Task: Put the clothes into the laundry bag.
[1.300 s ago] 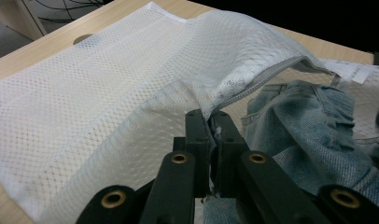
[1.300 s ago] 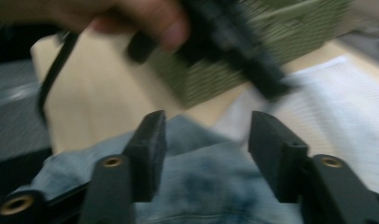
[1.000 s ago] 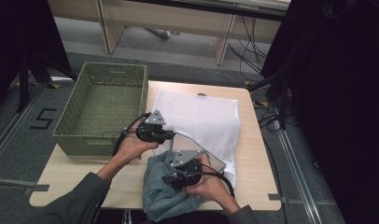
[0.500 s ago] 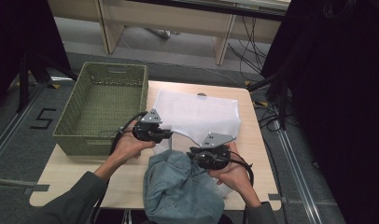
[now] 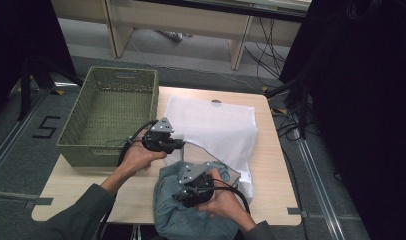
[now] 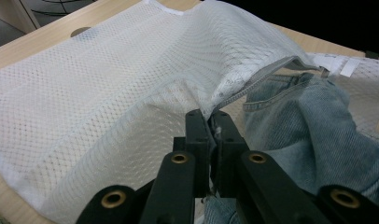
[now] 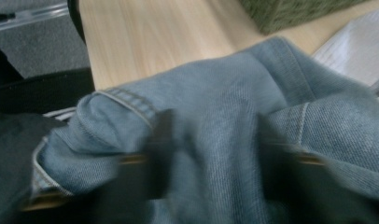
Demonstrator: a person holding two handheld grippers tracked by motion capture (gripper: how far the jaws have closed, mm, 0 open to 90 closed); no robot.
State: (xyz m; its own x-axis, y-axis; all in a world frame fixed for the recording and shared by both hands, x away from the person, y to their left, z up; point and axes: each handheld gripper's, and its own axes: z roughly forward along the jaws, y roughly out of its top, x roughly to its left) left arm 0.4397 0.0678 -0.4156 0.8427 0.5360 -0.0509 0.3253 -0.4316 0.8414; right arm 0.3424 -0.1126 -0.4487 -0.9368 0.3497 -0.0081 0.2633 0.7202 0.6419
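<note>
So the right tool [image 5: 191, 186] swung out toward the right edge of the denim jeans [image 5: 191, 220] half a second back, and now it's come back to the middle of the heap, close to where it sat a second ago. Its jaws have just been opening a bit, denim bunched between them, and the jeans look piled up tighter near the counter's front edge.

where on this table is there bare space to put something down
Bare wood on the table lies in front of the green basket, left of the jeans, plus a strip right of the white mesh bag. The middle is crowded with bag, jeans and both grippers.
</note>
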